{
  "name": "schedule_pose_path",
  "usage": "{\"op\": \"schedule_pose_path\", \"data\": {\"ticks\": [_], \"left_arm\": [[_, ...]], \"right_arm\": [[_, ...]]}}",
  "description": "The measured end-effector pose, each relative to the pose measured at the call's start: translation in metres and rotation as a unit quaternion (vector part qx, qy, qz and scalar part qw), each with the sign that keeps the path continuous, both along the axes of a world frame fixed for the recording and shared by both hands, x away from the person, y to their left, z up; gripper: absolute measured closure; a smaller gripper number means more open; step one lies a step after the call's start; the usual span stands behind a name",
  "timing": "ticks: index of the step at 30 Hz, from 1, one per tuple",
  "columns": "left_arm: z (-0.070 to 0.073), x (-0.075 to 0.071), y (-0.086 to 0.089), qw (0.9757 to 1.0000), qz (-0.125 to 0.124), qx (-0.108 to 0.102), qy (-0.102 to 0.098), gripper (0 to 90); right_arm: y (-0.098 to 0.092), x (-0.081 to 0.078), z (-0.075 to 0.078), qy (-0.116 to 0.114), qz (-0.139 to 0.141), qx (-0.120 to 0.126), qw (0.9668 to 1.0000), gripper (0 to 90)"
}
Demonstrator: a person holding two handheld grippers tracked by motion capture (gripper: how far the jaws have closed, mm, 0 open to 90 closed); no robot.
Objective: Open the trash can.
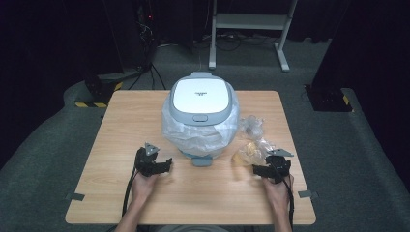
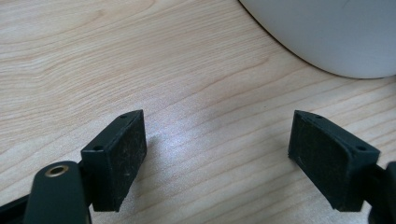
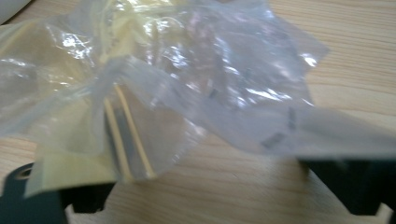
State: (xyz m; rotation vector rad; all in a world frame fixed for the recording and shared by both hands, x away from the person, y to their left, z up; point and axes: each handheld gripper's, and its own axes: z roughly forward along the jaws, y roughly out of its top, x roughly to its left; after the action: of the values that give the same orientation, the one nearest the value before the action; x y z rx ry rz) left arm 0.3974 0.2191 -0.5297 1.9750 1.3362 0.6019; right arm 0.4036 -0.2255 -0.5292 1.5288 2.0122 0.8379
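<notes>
A white bin with a grey-rimmed lid (image 1: pixel 200 94) and a clear plastic liner stands mid-table. My left gripper (image 1: pixel 167 164) lies low to its front left, pointing right; in the left gripper view its jaws (image 2: pixel 217 126) stand wide open over bare wood, with the bin's white wall (image 2: pixel 336 32) just ahead. My right gripper (image 1: pixel 256 170) lies front right of the bin. A crumpled clear bag with yellow strips (image 3: pixel 140 93) drapes over its jaw tips (image 3: pixel 210 186), which stand wide apart and partly hidden; the pads do not press on it.
A second crumpled clear wrapper (image 1: pixel 251 124) lies on the wooden table (image 1: pixel 125 116) to the right of the bin, behind the yellowish bag (image 1: pixel 247 150). Grey carpet surrounds the table, and a white stand's legs (image 1: pixel 283 58) rise behind it.
</notes>
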Motion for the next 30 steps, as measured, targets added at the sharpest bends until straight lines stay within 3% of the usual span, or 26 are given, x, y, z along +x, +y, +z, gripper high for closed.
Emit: {"op": "schedule_pose_path", "data": {"ticks": [8, 17, 30], "left_arm": [[0.000, 0.000, -0.001, 1.0000, 0.005, -0.003, 0.002, 19.1], [0.005, -0.002, 0.002, 0.9995, 0.010, -0.026, 0.016, 20.5], [0.015, -0.006, -0.011, 0.9991, -0.014, -0.040, 0.006, 19.9]], "right_arm": [[0.000, 0.000, 0.000, -0.002, 0.000, -0.003, 1.0000, 13.0], [0.000, -0.001, 0.000, -0.003, -0.001, -0.002, 1.0000, 13.9], [0.000, -0.001, 0.000, -0.004, 0.000, -0.002, 1.0000, 14.5]]}}
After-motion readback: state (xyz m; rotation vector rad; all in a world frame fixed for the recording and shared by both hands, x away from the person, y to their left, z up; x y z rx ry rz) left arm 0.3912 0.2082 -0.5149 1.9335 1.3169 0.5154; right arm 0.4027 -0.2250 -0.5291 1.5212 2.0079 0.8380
